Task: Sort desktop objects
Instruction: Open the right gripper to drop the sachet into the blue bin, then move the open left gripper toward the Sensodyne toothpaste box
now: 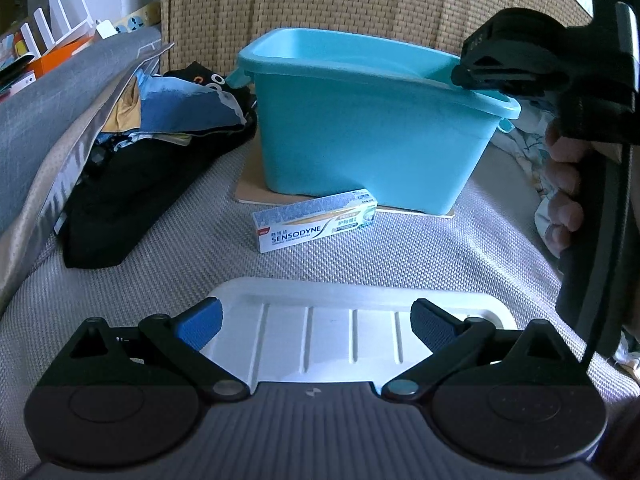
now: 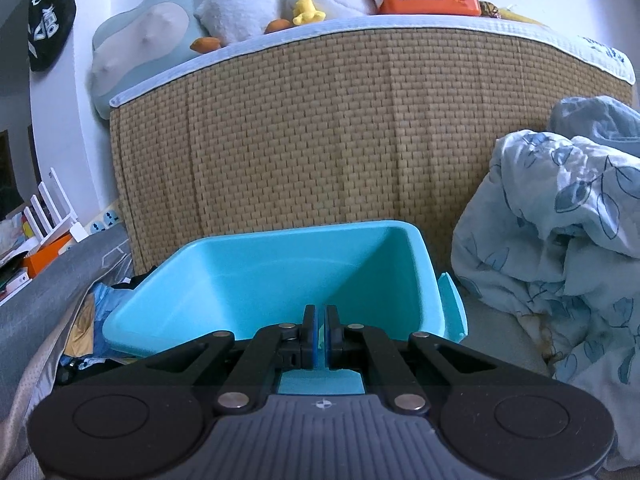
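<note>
Left gripper [image 1: 316, 322] low over the grey woven mat, fingers wide apart and empty, straddling a white ribbed plastic tray [image 1: 332, 336] at the mat's near edge. Past the tray: white Sensodyne toothpaste carton [image 1: 318, 226], lying flat on its long side, touching the front of the turquoise plastic tub [image 1: 360, 136] near the mat's back edge. Carton looks clean, undented, rigid and light. Right gripper [image 2: 320, 330] hangs over the tub's near rim, fingers together, nothing visibly between them. My read: between placements, carton next. Next move needs open fingers across the carton's narrow width, then a lift over the rim.
</note>
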Available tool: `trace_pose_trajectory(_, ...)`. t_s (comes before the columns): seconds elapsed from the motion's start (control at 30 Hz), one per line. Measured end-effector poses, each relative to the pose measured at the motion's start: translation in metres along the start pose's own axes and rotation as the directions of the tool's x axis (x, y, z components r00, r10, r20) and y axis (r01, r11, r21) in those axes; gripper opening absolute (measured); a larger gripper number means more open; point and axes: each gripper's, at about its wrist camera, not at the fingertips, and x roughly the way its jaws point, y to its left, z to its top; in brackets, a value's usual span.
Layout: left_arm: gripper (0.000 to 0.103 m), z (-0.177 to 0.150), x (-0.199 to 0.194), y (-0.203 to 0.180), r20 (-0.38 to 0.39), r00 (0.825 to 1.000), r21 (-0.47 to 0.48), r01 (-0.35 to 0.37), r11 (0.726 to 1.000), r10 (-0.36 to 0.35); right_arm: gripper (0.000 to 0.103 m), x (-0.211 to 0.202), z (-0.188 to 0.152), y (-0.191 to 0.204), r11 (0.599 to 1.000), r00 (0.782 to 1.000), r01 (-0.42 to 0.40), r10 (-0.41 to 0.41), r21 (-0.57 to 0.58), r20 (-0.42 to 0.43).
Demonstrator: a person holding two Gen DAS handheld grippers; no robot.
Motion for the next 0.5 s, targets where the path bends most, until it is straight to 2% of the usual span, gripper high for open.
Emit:
trace_pose_trajectory(0.33,0.103,0.007,0.021,0.003,-0.001,1.000,0.044,-0.023,0.999,0.023,0.005,-0.012,0.000,-0.007,0.999,1.000,0.011,-0.012,0.035,0.004)
trace_pose_trajectory(0.5,0.103,0.012,0.037,0.004,-0.007,1.000,0.085,-0.025,0.996,0.026,0.005,-0.020,0.001,-0.018,0.995,0.999,0.032,-0.033,0.094,0.010)
